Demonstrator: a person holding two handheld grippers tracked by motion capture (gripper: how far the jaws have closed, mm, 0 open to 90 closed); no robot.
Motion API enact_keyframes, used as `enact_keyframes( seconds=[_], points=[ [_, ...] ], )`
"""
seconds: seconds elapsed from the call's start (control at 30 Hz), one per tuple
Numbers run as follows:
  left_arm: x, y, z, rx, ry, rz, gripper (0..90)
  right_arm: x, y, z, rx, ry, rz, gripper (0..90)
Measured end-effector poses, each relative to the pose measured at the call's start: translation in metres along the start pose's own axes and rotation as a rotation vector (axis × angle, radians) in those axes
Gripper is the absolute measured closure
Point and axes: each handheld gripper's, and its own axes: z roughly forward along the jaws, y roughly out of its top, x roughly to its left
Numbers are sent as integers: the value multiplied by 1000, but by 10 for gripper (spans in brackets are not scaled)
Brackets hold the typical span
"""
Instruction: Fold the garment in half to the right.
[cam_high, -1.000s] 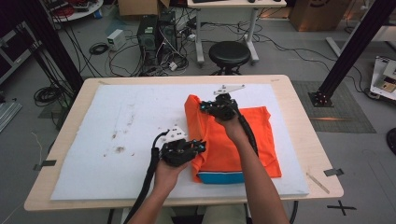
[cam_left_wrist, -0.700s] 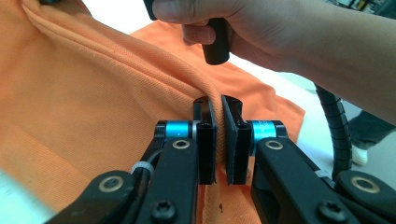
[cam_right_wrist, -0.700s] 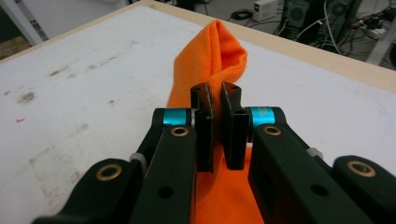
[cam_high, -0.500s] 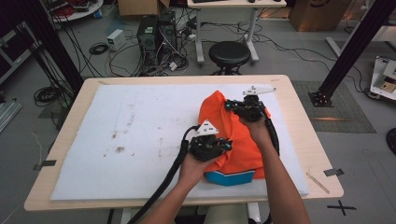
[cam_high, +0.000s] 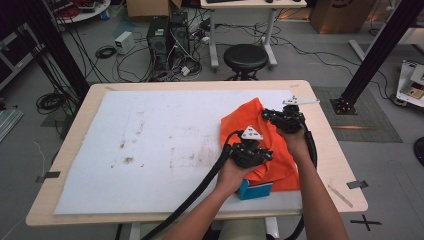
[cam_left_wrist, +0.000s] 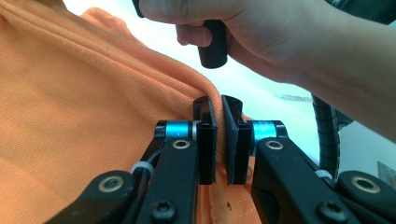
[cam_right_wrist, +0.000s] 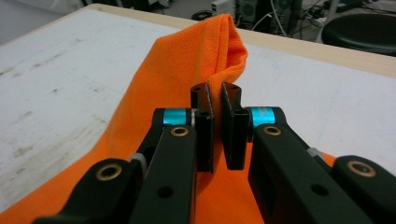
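An orange garment (cam_high: 239, 119) with a blue part (cam_high: 256, 190) at its near end lies bunched on the right side of the white mat (cam_high: 150, 140). My left gripper (cam_high: 266, 156) is shut on a fold of the orange cloth (cam_left_wrist: 84, 107) near the front, its pads (cam_left_wrist: 207, 135) pinching the edge. My right gripper (cam_high: 266, 115), farther back, is shut on another raised fold (cam_right_wrist: 187, 65) of the same edge. The left gripper (cam_left_wrist: 218, 105) looks toward the person's right hand (cam_left_wrist: 261, 32). Seen from the right gripper (cam_right_wrist: 216, 91), the cloth stands up in a ridge.
The wooden table (cam_high: 332, 165) carries the stained mat, with broad open mat to the left. Tape strips (cam_high: 357, 184) lie near the right front corner. Behind the table stand a stool (cam_high: 245, 57), a computer (cam_high: 160, 37) and floor cables; a black frame post (cam_high: 380, 50) rises at the right.
Both hands have moved to the right, pulling the garment's left edge up and over toward the right. The cloth now lies narrower and bunched near the table's right side.
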Motion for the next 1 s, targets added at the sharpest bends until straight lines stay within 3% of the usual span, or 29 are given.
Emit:
enact_keyframes(
  seconds=[0.3,0.43,0.57,0.6,0.67,0.7,0.77,0.87,0.93,1.0],
  points=[
    [-6,2,31,44,5,9,844,-17,-13,-7,33,-85,19,859],
    [-11,1,44,56,9,33,843,-24,-21,-11,55,-129,19,858],
    [-13,0,56,62,11,36,827,-32,-29,-16,62,-169,56,858],
    [-14,0,57,48,14,40,774,-34,-31,-16,65,-178,68,857],
    [-14,0,55,29,32,44,590,-35,-35,-16,83,-186,68,835],
    [-13,-1,51,15,41,51,544,-35,-37,-17,80,-192,71,791],
    [-6,-4,41,-32,54,32,450,-36,-39,-19,70,-211,102,626],
    [3,-10,26,-92,70,32,384,-38,-40,-28,30,-218,121,536],
    [13,-18,13,-133,88,25,331,-37,-41,-38,-10,-222,134,526],
    [23,-25,0,-166,106,4,309,-35,-41,-44,-20,-240,112,526]
  ],
)
